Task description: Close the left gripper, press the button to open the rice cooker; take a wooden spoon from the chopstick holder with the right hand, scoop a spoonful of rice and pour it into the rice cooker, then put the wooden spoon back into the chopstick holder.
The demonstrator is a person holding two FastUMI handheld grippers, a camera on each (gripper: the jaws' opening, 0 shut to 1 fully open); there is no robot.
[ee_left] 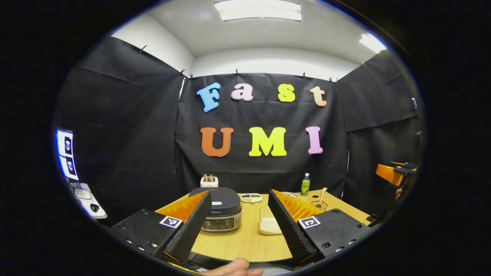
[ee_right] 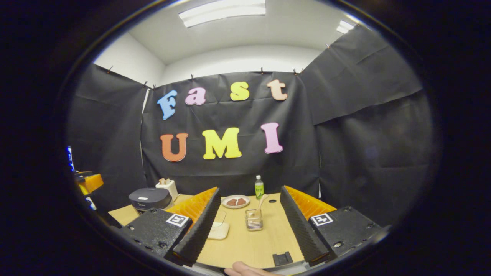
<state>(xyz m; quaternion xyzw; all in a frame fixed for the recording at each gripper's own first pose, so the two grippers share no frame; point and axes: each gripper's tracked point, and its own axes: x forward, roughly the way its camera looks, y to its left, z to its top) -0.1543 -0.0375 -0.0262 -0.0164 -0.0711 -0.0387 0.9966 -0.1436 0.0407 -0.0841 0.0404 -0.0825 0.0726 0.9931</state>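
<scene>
Both sets of jaws stand wide apart and hold nothing. The left gripper [ee_left: 239, 226] hovers above the near edge of the wooden counter [ee_left: 245, 239], and between its fingers I see the rice cooker [ee_left: 221, 210], lid down, just behind the left finger, which cuts off the cooker's left side. A white container [ee_left: 269, 222] sits to the right of the cooker, partly hidden by the other finger. There is bare counter in front of both, right up to the near edge.

The right gripper [ee_right: 245, 230] also hangs over the near edge. Between its fingers stands the wire chopstick holder [ee_right: 253, 219] with the wooden spoon [ee_right: 262, 201] upright in it, leaning a little to the right; open counter lies all round it. In the right gripper view, the white container [ee_right: 219, 230] is half hidden behind the left finger, and the rice cooker [ee_right: 149, 198] sits well off to the left, near the counter's far left corner.

Farther back are a green bottle [ee_right: 259, 187], a plate [ee_right: 235, 201] with brownish food I cannot make out, a small white tray [ee_left: 251, 197] and a white box [ee_left: 209, 181] near the back wall. A fingertip [ee_left: 234, 267] shows at the bottom of the left gripper view, cut off by the edge.
</scene>
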